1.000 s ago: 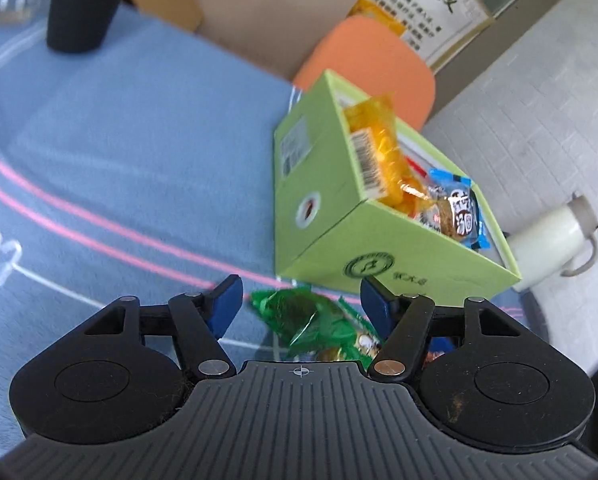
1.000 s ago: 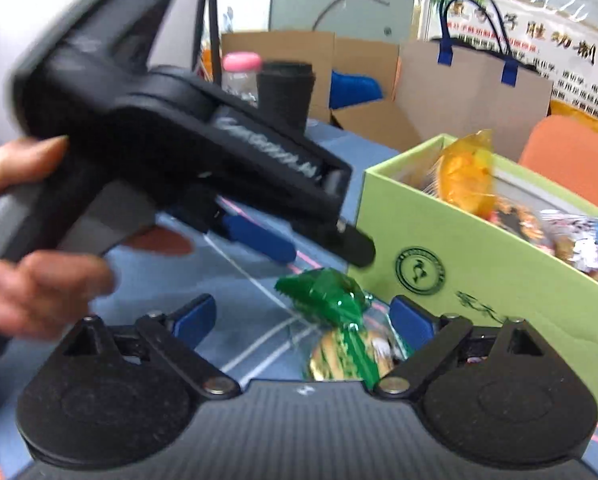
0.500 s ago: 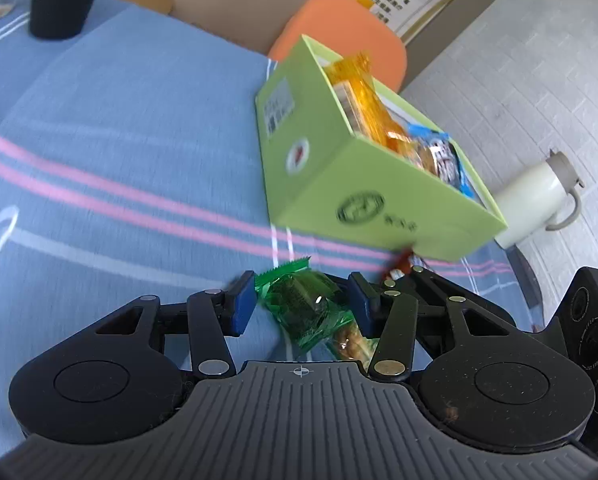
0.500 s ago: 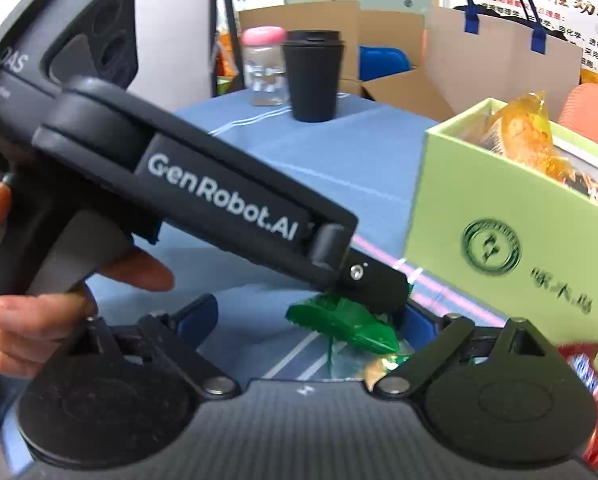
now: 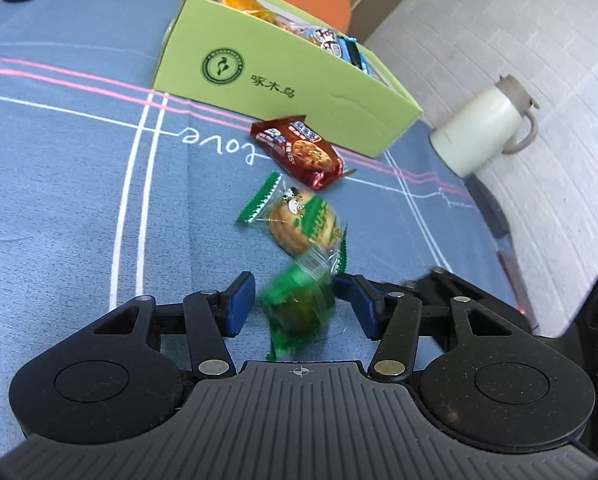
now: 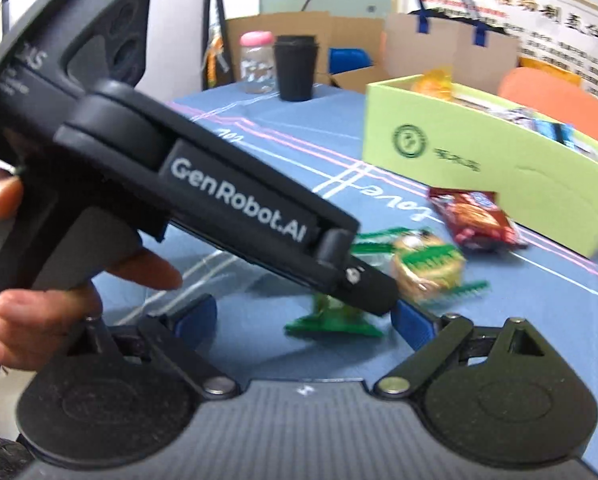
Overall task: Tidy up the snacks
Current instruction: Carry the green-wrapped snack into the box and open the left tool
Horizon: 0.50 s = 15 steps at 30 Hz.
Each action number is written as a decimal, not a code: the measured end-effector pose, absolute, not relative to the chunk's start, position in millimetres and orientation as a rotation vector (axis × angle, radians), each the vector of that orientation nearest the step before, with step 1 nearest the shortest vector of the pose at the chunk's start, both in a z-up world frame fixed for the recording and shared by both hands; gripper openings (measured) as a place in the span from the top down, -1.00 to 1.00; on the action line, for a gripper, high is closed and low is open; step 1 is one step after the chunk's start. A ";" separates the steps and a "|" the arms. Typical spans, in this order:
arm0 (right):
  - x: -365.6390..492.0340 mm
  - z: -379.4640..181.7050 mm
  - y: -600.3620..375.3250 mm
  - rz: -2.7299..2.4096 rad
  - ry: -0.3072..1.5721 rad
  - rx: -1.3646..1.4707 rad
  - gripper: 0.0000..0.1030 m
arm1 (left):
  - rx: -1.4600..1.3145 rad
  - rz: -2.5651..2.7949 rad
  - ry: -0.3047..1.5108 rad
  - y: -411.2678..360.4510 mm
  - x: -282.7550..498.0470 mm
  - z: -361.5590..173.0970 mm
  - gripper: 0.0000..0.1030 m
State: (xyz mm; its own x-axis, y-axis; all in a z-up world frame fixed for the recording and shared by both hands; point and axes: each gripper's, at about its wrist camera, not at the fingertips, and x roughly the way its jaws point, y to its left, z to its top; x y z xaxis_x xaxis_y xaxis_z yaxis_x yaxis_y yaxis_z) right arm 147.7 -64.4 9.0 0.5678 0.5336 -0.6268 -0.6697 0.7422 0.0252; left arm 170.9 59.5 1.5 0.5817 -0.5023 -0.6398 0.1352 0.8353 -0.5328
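Snacks lie beside a green box [image 5: 283, 68]; tablecloth [image 5: 59, 200] reads "love".

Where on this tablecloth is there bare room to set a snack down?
Free: the blue cloth left of the white double stripe, toward the black cup. Crowded: between the green box and the left gripper, where three packets lie.

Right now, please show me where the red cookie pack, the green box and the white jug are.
red cookie pack [image 5: 299, 152]: left wrist view, on the middle of the wrapper.
green box [image 5: 283, 84]: left wrist view, on its printed front wall.
white jug [image 5: 479, 132]: left wrist view, on its body.
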 end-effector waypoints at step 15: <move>161.3 1.0 -64.0 0.667 0.657 -0.158 -0.12 | -0.332 -0.334 0.861 54.9 168.5 3.4 0.77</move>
State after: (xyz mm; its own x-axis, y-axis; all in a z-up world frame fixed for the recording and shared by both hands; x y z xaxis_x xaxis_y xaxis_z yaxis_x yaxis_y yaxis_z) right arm 161.3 -64.0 1.0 0.5938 0.5229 -0.6116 -0.6194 0.7822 0.0674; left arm 168.5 54.9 3.4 0.6070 -0.4150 -0.6777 0.1512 0.8975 -0.4142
